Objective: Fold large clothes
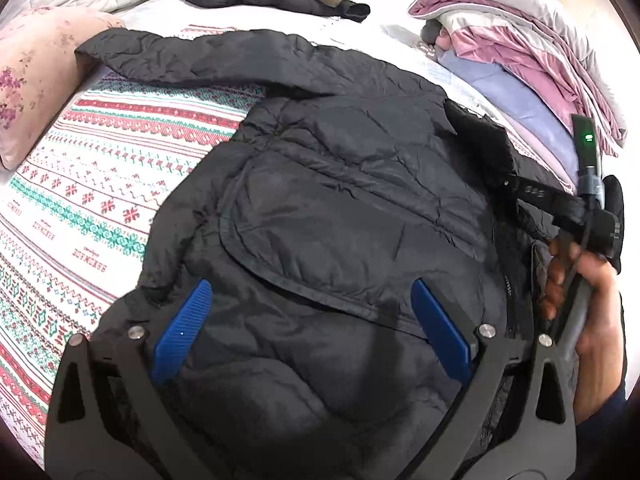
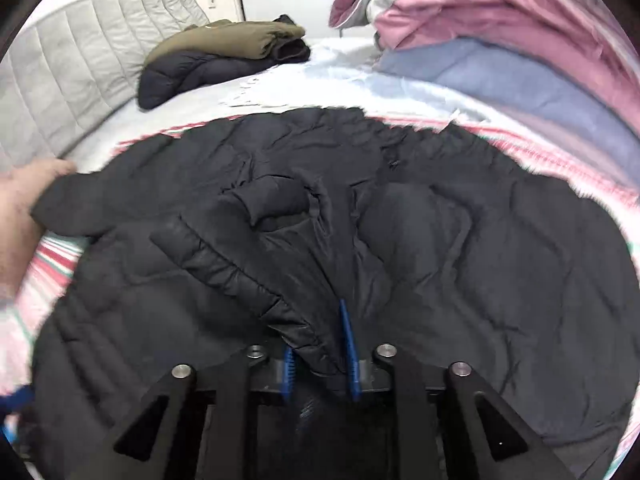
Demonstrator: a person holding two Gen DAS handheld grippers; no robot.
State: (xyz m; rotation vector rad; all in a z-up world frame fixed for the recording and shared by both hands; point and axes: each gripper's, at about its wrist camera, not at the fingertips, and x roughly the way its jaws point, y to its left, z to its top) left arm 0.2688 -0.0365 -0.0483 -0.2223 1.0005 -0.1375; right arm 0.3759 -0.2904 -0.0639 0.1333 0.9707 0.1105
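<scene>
A black puffer jacket (image 1: 340, 208) lies spread on the patterned bed sheet (image 1: 100, 184), one sleeve (image 1: 168, 60) stretched out to the far left. My left gripper (image 1: 311, 286) hovers open just over the jacket's lower body, nothing between its blue pads (image 1: 182, 328). The other sleeve (image 2: 224, 256) is folded across the jacket (image 2: 480, 260). Its cuff lies in the narrow gap of my right gripper (image 2: 316, 332), whose pads stand slightly apart and do not pinch it. In the left wrist view a hand (image 1: 592, 292) holds the right gripper's handle at the right edge.
A pink flowered pillow (image 1: 32, 92) sits at the left by the outstretched sleeve. Folded olive and black garments (image 2: 224, 56) are stacked at the far end by the grey padded headboard (image 2: 80, 60). A heap of pink and blue bedding (image 2: 520, 52) fills the right side.
</scene>
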